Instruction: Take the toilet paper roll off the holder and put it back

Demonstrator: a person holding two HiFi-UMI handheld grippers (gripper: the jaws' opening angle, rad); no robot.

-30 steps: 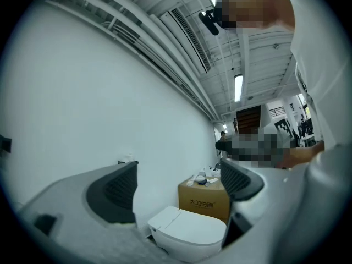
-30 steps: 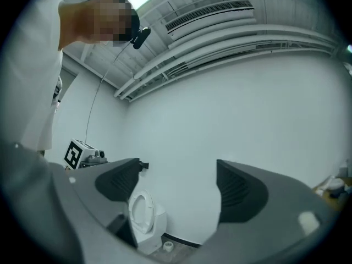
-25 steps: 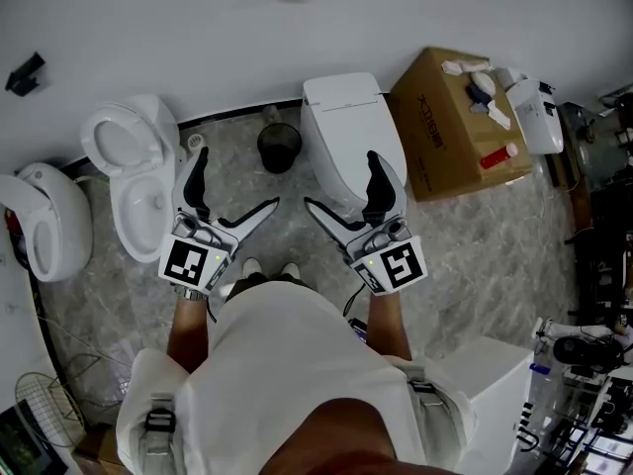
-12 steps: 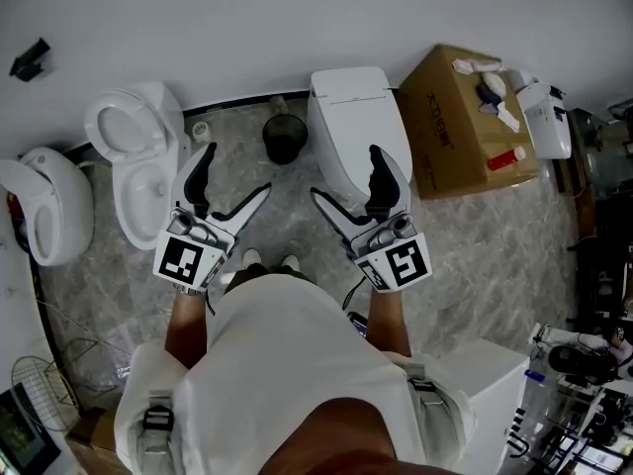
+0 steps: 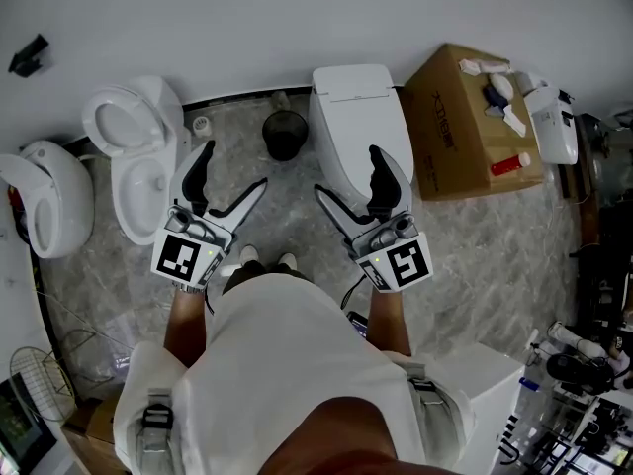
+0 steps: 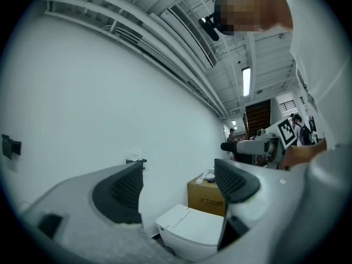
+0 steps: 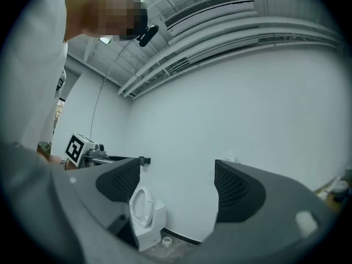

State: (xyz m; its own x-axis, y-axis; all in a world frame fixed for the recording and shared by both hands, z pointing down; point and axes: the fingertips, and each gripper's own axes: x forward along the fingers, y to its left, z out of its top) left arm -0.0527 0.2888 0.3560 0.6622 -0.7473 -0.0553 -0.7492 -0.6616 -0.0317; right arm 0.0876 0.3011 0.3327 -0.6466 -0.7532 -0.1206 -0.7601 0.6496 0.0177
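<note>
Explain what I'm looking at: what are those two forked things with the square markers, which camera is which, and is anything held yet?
There is no robot arm here: a person holds a two-jaw gripper in each hand. The top-down picture comes from a camera on the person's head. The left gripper shows at its left and the right gripper at its right. The two round pictures come from a camera riding on each gripper, looking along its jaws. Both grippers are open and empty, though their jaws have just been closing a little. On the grey floor stand a closed toilet, an open toilet, a black bin and a cardboard box. The toilet paper holder hangs on the wall ahead, not yet reached.
</note>
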